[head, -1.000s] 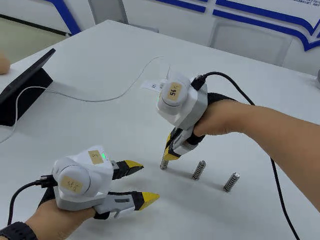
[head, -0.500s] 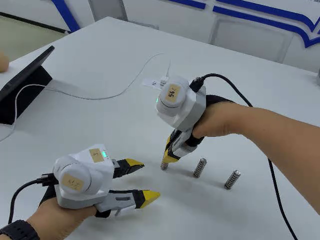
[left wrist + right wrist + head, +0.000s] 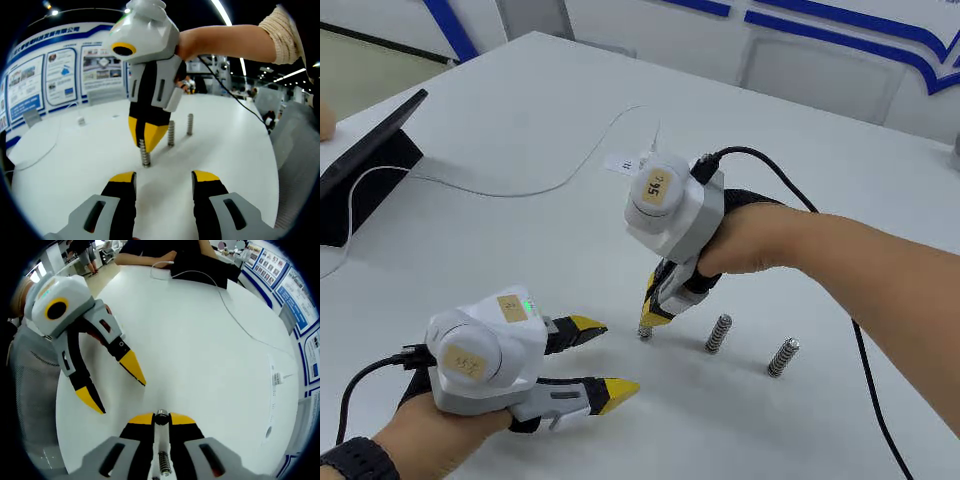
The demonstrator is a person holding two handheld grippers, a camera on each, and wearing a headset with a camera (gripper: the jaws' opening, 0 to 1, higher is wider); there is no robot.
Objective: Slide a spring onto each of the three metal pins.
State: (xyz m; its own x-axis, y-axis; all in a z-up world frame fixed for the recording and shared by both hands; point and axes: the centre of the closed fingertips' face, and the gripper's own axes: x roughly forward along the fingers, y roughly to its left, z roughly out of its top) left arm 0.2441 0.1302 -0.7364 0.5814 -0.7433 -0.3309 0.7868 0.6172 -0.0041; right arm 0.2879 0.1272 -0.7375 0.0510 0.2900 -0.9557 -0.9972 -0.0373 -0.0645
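Observation:
Three pins stand in a row on the white table (image 3: 520,110), each with a spring around it. The middle spring (image 3: 719,333) (image 3: 171,133) and the right spring (image 3: 783,356) (image 3: 190,124) stand free. My right gripper (image 3: 648,318) (image 3: 147,137) (image 3: 161,419) points down over the leftmost spring (image 3: 645,332) (image 3: 145,156) (image 3: 162,462), shut on it, and the pin's top (image 3: 161,414) shows between the yellow tips. My left gripper (image 3: 605,357) (image 3: 164,177) (image 3: 112,385) is open with nothing in it, low over the table just left of that pin.
A black tablet on a stand (image 3: 370,165) sits at the table's left edge, with a thin white cable (image 3: 520,195) running from it towards a small white tag (image 3: 623,162) behind the right gripper. The table's front right holds only the right gripper's black cable (image 3: 875,390).
The right gripper has leaned slightly left and its tips have come down a little over the leftmost spring. The left gripper has stayed open in the same place.

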